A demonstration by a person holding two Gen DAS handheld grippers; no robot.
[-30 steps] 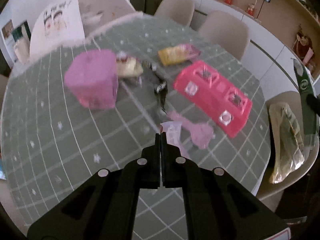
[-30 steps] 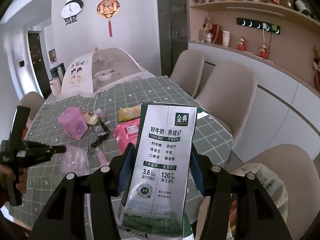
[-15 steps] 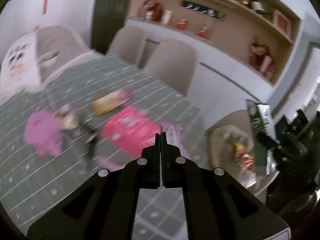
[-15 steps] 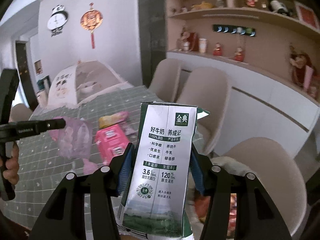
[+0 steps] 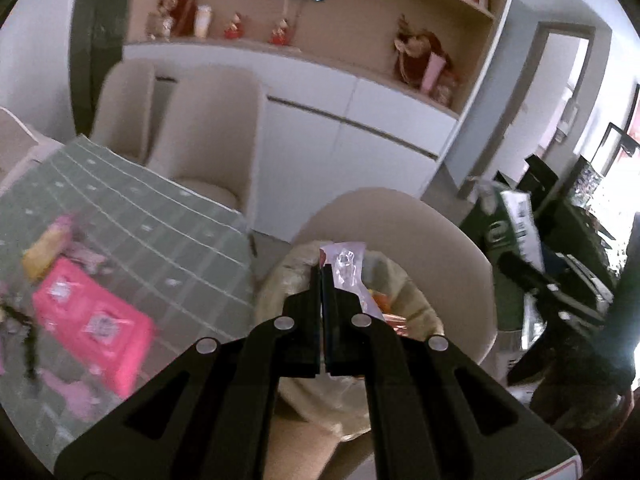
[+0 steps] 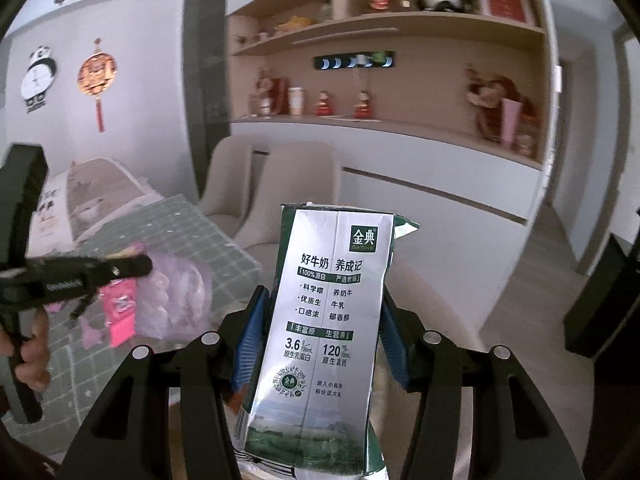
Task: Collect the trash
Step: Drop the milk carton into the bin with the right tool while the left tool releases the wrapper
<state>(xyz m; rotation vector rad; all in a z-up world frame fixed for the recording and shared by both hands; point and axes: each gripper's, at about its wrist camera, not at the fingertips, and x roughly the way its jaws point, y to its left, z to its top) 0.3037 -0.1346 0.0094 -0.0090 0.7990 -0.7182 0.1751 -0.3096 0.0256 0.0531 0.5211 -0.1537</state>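
Observation:
My left gripper (image 5: 322, 270) is shut on a thin clear-pink plastic wrapper (image 5: 347, 264) and holds it over an open trash bag (image 5: 404, 284) that sits on a beige chair. In the right wrist view the wrapper (image 6: 176, 300) hangs from the left gripper (image 6: 146, 266). My right gripper (image 6: 320, 312) is shut on an upright green and white milk carton (image 6: 324, 344). The carton also shows in the left wrist view (image 5: 516, 224), to the right of the bag.
The round table with a green checked cloth (image 5: 132, 216) lies to the left. On it are a pink tray (image 5: 88, 320), a yellow packet (image 5: 40, 248) and pink scraps (image 5: 68, 394). Beige chairs (image 5: 216, 128) and white cabinets (image 5: 360, 128) stand behind.
My left gripper has swung right, from over the table to above the trash bag, carrying the wrapper. My right gripper has turned right with the milk carton still in it.

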